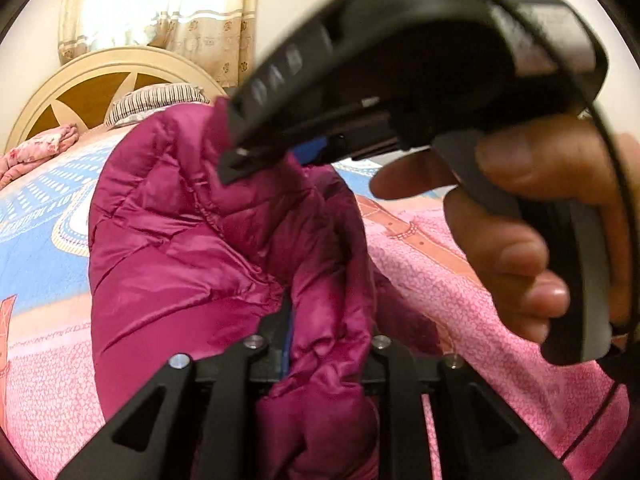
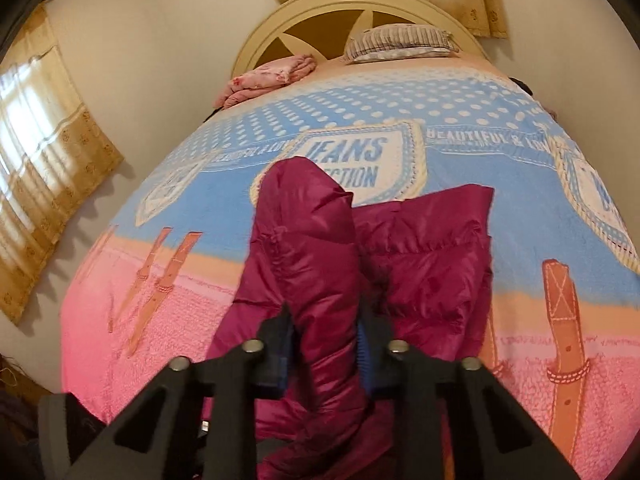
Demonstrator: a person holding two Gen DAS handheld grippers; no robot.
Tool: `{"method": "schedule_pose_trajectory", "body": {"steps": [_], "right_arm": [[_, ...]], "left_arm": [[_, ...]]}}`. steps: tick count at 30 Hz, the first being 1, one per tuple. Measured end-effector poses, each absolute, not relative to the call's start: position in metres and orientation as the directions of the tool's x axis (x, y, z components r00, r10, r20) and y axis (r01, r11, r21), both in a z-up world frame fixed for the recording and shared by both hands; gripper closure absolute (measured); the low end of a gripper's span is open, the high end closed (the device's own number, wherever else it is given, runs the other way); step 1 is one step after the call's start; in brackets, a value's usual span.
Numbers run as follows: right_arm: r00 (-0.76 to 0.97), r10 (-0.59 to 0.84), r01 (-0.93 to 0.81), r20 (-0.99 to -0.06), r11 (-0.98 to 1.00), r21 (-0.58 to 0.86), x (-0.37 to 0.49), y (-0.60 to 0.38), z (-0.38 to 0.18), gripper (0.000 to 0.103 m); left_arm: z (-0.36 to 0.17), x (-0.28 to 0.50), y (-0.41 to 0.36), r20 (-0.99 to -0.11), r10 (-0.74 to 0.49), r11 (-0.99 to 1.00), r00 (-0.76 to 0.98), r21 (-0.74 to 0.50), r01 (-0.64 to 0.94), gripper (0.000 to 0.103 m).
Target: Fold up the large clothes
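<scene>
A magenta puffer jacket (image 1: 172, 248) lies bunched on the bed. At the bottom of the left wrist view my left gripper (image 1: 326, 332) is shut on a thick fold of it that fills the gap between the fingers. My right gripper (image 1: 236, 160), held by a hand (image 1: 520, 208), comes in from the upper right and pinches the jacket's raised edge. In the right wrist view the jacket (image 2: 432, 256) runs up from the right gripper (image 2: 326, 328), which is shut on a padded fold. Part of the jacket rests flat on the bedspread (image 2: 160, 312).
The bedspread (image 1: 460, 280) is pink near me and blue farther off. At the head of the bed are a striped pillow (image 2: 400, 42), a folded pink blanket (image 2: 268, 80) and a cream headboard (image 2: 320, 16). Curtains (image 2: 48, 168) hang at the left wall.
</scene>
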State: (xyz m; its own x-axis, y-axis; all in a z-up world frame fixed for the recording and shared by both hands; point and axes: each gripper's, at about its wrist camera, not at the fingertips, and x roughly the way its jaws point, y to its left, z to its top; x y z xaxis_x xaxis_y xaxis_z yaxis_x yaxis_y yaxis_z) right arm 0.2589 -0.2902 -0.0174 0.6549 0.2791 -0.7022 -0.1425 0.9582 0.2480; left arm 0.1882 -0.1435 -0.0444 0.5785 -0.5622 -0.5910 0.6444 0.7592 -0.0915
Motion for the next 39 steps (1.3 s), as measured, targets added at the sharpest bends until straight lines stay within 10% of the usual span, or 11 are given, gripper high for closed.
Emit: {"method": "schedule_pose_trajectory", "body": {"steps": [14,22,39], "right_arm": [[0.68,0.264,-0.077,-0.684,0.953,0.293,0.253,-0.322,-0.032,0.09],[0.681,0.243,-0.051,-0.69,0.957,0.286,0.251,-0.33,-0.038,0.091],[0.782,0.103,0.15,-0.614,0.926,0.346,0.223,-0.339,0.003,0.08]], "left_arm": [[0.0,0.155,-0.062,-0.474,-0.577,0.789,0.665,-0.11,0.605,0.019],[-0.001,0.184,-0.008,-0.366,-0.611,0.791,0.702,-0.269,0.549,0.004],[-0.06,0.233,-0.075,-0.577,-0.466,0.861,0.67,-0.12,0.495,0.003]]}}
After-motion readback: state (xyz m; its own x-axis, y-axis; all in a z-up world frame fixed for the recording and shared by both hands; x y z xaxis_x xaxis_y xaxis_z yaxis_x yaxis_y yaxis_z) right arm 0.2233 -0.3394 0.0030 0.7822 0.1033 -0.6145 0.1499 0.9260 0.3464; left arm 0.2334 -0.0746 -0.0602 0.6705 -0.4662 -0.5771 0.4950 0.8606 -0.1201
